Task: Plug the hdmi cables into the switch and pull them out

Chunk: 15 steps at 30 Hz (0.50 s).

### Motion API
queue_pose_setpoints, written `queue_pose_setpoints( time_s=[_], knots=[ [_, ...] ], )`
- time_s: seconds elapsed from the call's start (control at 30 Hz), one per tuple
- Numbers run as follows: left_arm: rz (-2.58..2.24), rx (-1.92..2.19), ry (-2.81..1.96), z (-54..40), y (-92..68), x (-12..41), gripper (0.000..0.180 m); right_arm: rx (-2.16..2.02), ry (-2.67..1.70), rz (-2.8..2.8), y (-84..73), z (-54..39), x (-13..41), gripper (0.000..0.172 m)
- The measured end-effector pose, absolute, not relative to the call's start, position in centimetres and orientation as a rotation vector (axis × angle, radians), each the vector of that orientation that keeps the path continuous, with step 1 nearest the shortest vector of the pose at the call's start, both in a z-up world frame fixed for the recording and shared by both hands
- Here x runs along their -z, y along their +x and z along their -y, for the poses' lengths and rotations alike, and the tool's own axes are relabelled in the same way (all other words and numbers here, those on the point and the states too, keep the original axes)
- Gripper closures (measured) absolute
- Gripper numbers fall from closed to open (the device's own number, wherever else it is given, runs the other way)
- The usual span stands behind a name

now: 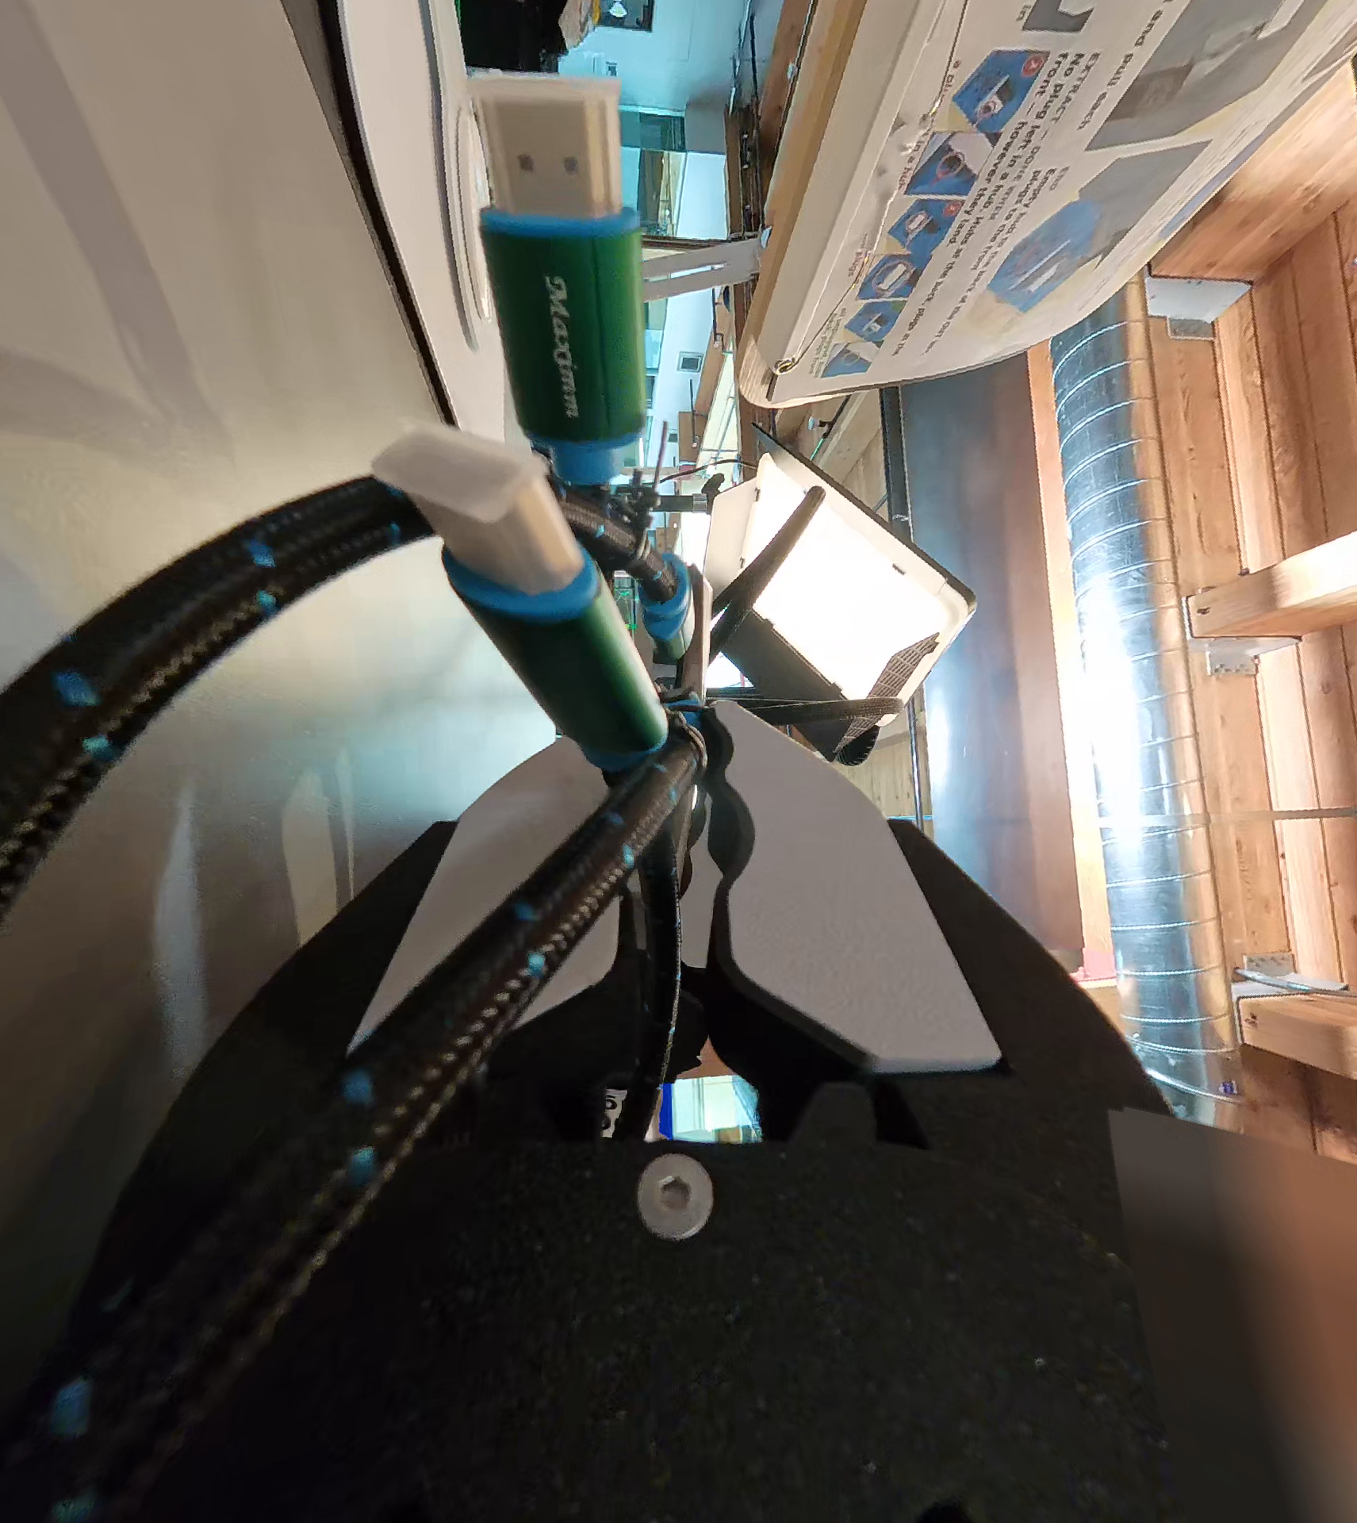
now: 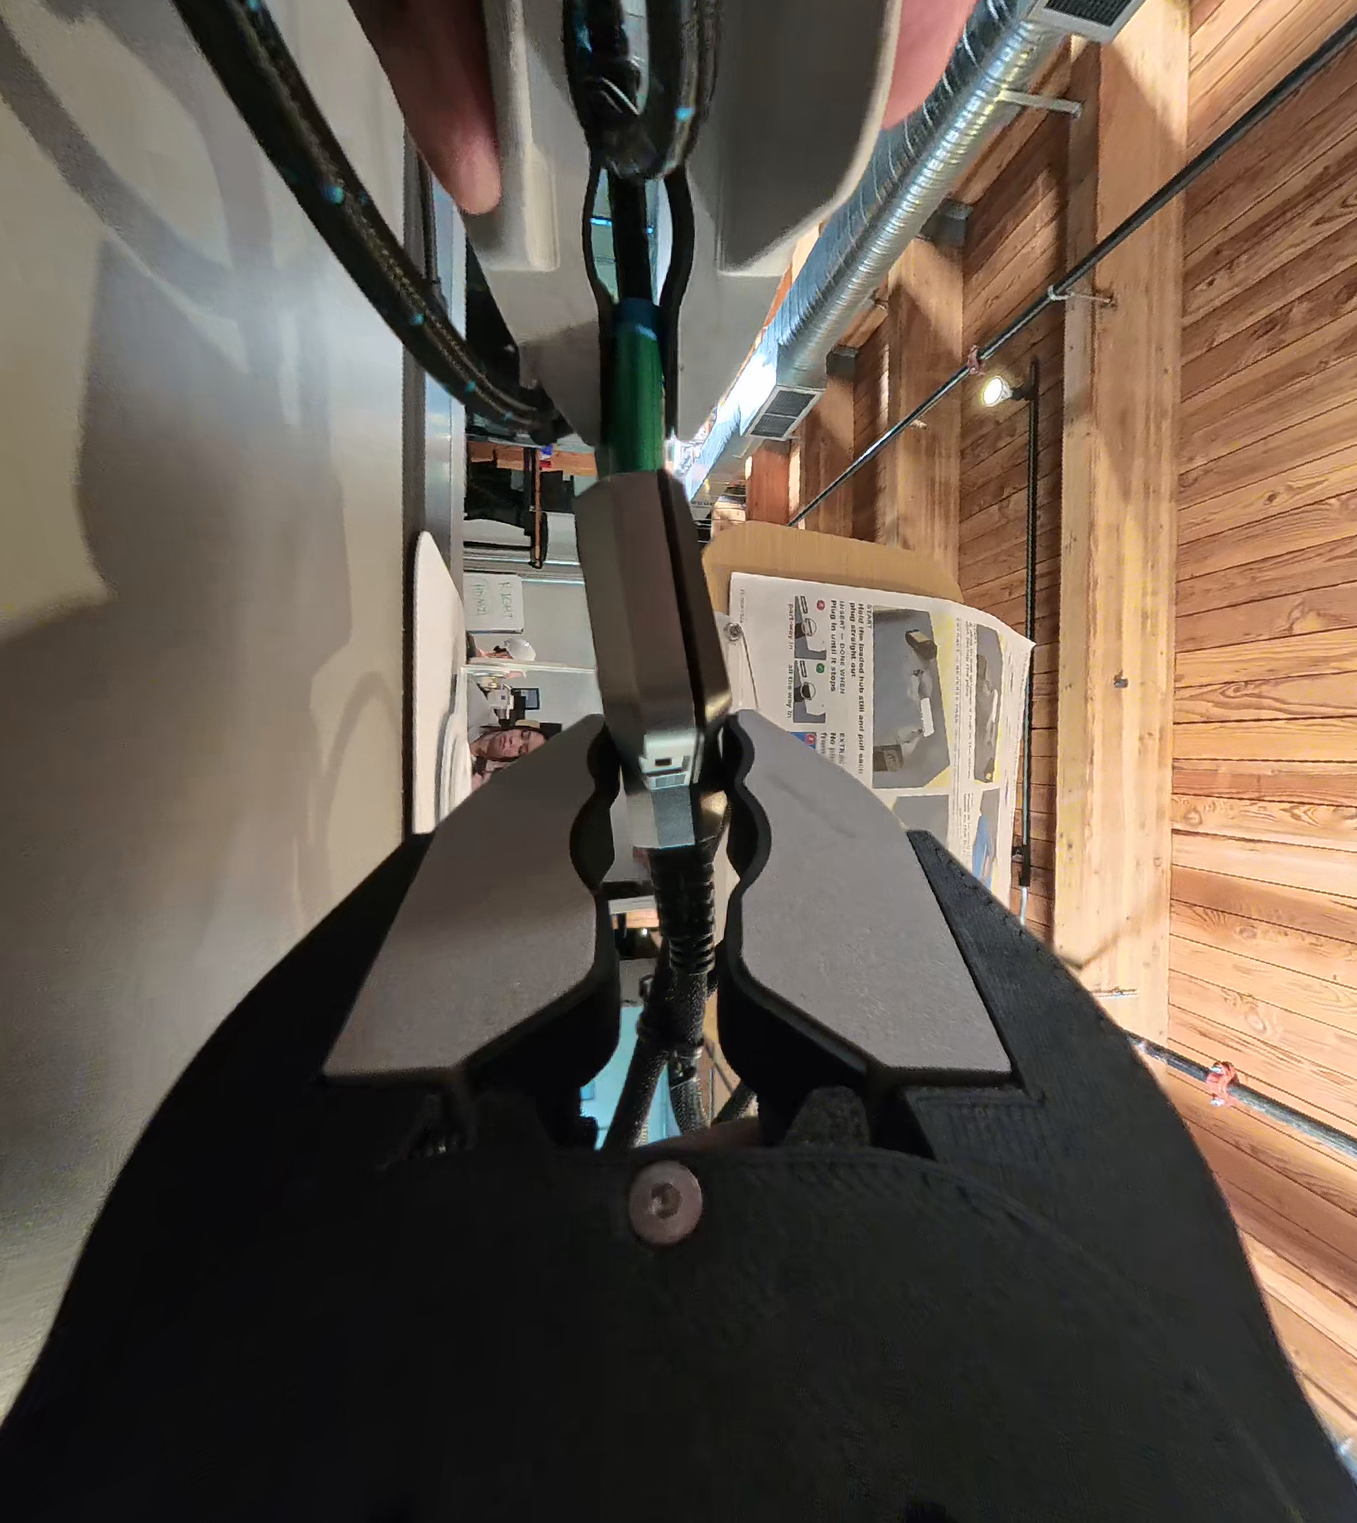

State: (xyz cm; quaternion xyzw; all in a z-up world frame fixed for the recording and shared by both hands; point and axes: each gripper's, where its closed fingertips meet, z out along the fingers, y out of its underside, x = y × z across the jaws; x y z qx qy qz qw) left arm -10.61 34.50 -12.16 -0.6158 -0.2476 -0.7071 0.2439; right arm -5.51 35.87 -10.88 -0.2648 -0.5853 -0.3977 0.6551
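Left gripper (image 1: pixel 691 742) pinched the braided black cable (image 1: pixel 543 906) just behind a green plug (image 1: pixel 568 651), the plug's capped metal tip pointing away ahead of the fingers. A second green plug (image 1: pixel 568 330) stood farther ahead, beside the white table (image 1: pixel 123 330). Right gripper (image 2: pixel 662 775) was clamped on the end of a grey metal hub (image 2: pixel 642 626); the hub's own black cord (image 2: pixel 687 915) ran back between its fingers. Ahead of the hub, the left gripper's fingers (image 2: pixel 741 214) held a green plug (image 2: pixel 634 395).
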Motion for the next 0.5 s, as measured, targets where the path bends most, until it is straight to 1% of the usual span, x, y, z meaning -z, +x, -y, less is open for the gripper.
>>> queue_pose_setpoints(
  time_s=[0.2,0.5],
  knots=[
    [0.663,1.98,-1.661,-34.37,-10.37,11.81,0.168,0.878,-0.532,1.318,-5.43,-35.69,10.24,0.149],
    [0.65,1.991,-1.644,-34.44,-10.18,11.64,0.168,0.855,-0.54,1.313,-5.53,-35.58,9.8,0.148]
  ],
)
